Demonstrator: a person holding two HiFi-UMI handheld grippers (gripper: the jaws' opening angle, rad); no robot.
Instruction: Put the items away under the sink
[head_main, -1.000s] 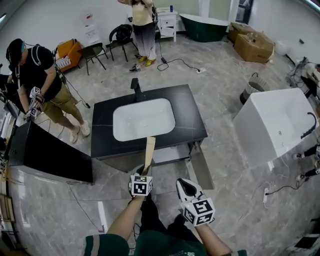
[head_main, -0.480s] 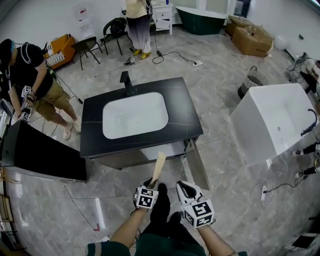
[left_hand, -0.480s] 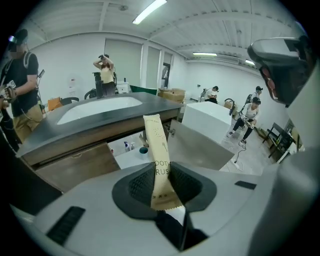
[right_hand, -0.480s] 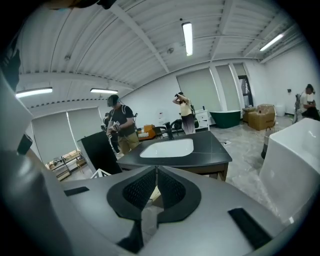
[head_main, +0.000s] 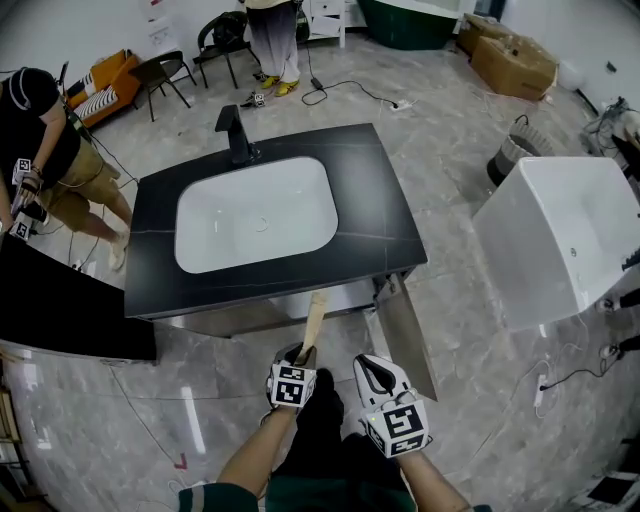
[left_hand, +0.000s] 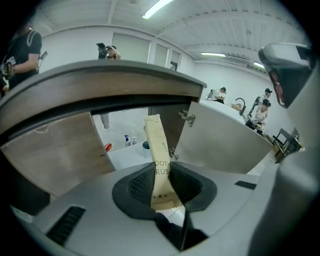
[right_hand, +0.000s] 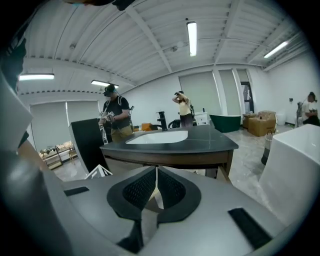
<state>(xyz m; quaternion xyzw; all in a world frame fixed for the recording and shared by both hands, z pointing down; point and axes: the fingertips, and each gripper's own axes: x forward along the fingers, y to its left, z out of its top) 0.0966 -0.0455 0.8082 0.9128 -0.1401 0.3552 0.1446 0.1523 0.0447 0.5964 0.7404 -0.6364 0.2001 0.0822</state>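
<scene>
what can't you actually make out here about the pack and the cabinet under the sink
- Print on the pack: left gripper view, the left gripper covers part of the wording.
- Pack's lower end: head view, hidden in the left gripper.
- Inside of the cabinet: head view, the counter hides it.
- Bottles on the cabinet floor: left gripper view, too small to name.

Bathroom-fixture showroom or test hall: a freestanding vanity (head_main: 390, 200) on open floor (head_main: 470, 120), a white tub (head_main: 560, 240) to its right, a green tub (head_main: 405, 30) beyond.
</scene>
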